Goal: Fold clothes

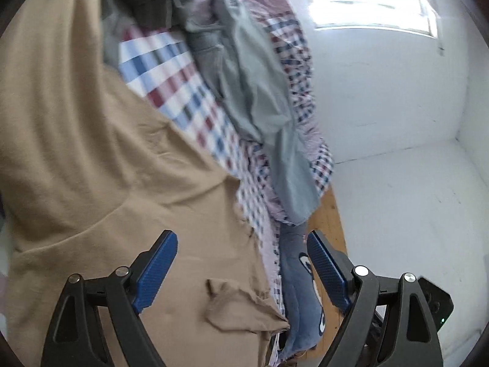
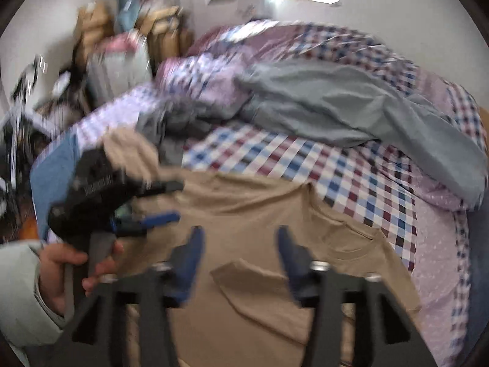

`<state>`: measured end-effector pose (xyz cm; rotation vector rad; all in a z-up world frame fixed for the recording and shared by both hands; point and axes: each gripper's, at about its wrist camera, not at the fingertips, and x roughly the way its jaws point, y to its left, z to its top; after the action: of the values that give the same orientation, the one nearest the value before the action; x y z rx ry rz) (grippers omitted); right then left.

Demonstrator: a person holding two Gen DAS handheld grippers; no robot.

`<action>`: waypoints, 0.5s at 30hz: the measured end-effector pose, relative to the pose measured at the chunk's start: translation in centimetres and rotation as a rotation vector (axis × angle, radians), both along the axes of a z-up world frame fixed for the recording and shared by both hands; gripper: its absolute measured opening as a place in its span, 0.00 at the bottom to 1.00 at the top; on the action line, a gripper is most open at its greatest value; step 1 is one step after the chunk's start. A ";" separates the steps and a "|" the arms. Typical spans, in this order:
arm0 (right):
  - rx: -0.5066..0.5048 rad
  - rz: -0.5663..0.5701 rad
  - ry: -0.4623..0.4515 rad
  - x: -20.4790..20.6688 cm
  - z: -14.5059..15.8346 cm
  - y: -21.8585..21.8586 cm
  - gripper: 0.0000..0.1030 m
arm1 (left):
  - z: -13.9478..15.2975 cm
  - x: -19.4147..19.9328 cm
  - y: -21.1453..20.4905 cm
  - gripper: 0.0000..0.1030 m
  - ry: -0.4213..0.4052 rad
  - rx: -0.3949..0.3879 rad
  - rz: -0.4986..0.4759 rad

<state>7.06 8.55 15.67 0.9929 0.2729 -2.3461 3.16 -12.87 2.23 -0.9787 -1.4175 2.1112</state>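
A tan T-shirt (image 1: 91,153) lies spread on the checked bedsheet (image 1: 171,70). My left gripper (image 1: 243,240) stands open over the shirt's edge, where a small folded flap (image 1: 241,302) sits, and nothing is between its fingers. In the right wrist view the same tan shirt (image 2: 244,211) fills the foreground. Above it my right gripper (image 2: 240,234) is open and holds nothing. The left gripper (image 2: 165,203), blurred, is at the shirt's left side, held by a hand (image 2: 61,263).
A grey garment (image 2: 336,104) lies crumpled across the bed beyond the shirt, with dark clothes (image 1: 152,3) farther off. Blue denim cloth (image 1: 298,290) hangs at the bed's edge over wooden floor (image 1: 327,214). Blurred boxes and clutter (image 2: 122,39) stand at the back left.
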 end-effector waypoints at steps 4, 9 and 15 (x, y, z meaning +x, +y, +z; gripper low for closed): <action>-0.200 -0.197 0.014 -1.0 -1.2 6.1 0.75 | -0.8 -0.3 -1.4 0.86 -0.051 -0.011 0.036; -0.229 -0.267 -0.032 -1.7 -6.7 8.7 0.75 | -0.1 -0.2 1.8 0.86 -0.041 -0.159 -0.079; -0.142 -0.264 -0.076 -2.8 -11.8 7.6 0.75 | -0.7 -0.3 5.7 0.84 -0.073 -0.270 -0.205</action>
<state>4.24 16.17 3.85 1.1013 -0.0590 -2.5139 2.90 -7.18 1.52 -1.2564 -1.0290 2.1657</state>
